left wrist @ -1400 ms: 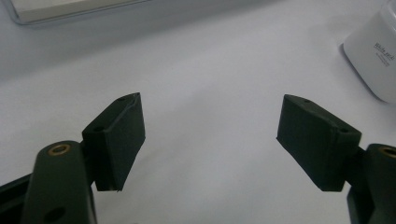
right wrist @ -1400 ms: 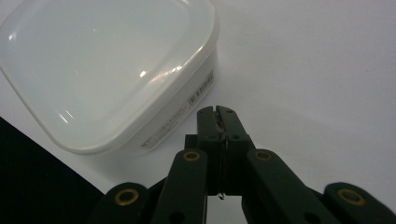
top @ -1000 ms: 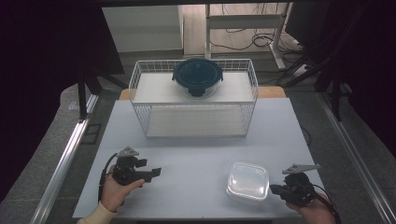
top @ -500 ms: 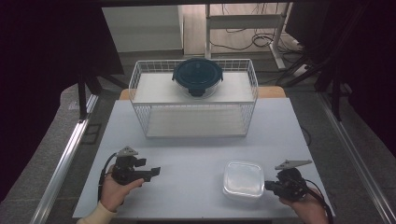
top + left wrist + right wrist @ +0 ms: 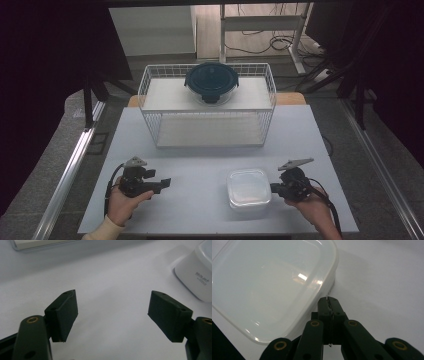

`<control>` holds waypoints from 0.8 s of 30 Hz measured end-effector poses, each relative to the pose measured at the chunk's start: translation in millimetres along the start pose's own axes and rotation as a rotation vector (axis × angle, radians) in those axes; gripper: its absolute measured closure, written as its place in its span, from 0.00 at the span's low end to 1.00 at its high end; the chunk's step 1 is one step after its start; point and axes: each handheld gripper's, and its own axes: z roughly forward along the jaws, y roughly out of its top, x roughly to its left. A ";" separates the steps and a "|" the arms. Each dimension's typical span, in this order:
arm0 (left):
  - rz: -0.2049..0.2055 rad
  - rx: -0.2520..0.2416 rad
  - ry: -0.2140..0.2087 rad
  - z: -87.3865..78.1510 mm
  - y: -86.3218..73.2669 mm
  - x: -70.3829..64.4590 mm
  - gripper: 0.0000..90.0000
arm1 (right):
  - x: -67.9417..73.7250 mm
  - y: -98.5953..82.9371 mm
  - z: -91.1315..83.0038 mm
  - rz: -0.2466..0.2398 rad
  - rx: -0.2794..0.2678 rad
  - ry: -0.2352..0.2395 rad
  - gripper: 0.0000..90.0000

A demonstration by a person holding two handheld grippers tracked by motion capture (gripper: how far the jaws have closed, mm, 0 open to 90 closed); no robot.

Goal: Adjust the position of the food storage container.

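A white square plastic container (image 5: 248, 188) with a translucent lid lies on the white table (image 5: 200, 160), right of centre near the front. My right gripper (image 5: 273, 188) is shut, with its tips against the container's right side. In the right gripper view the closed jaws (image 5: 328, 301) touch the container's rim (image 5: 274, 285), with nothing between them. My left gripper (image 5: 165, 183) rests in a hand at the front left, open and empty, pointing right. The left gripper view has its jaws (image 5: 112, 312) wide apart over bare table, with the container (image 5: 197, 277) off to the upper right.
A white wire basket rack (image 5: 207, 135) stands across the back of the table. A round glass bowl with a dark lid (image 5: 211, 81) sits on its top shelf. Dark curtains and metal frame rails flank the table.
The right gripper has moved left, and the white container has slid left with it. The left gripper has stayed put.
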 end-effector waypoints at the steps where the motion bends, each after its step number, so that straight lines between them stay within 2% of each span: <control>1: -0.002 -0.002 0.000 -0.2 0.0 0.3 0.26 | 0.6 2.4 2.1 -0.008 0.000 0.004 0.99; 12: -0.002 0.001 0.003 0.2 0.1 0.5 0.26 | 14.0 31.8 24.9 -0.079 0.020 0.035 0.99; 17: -0.004 0.002 0.003 0.3 0.2 1.2 0.26 | 26.2 50.5 37.3 -0.138 0.020 0.058 0.99; 24: -0.004 -0.003 0.009 -1.2 0.4 2.1 0.26 | 31.1 67.3 51.0 -0.165 0.024 0.085 0.99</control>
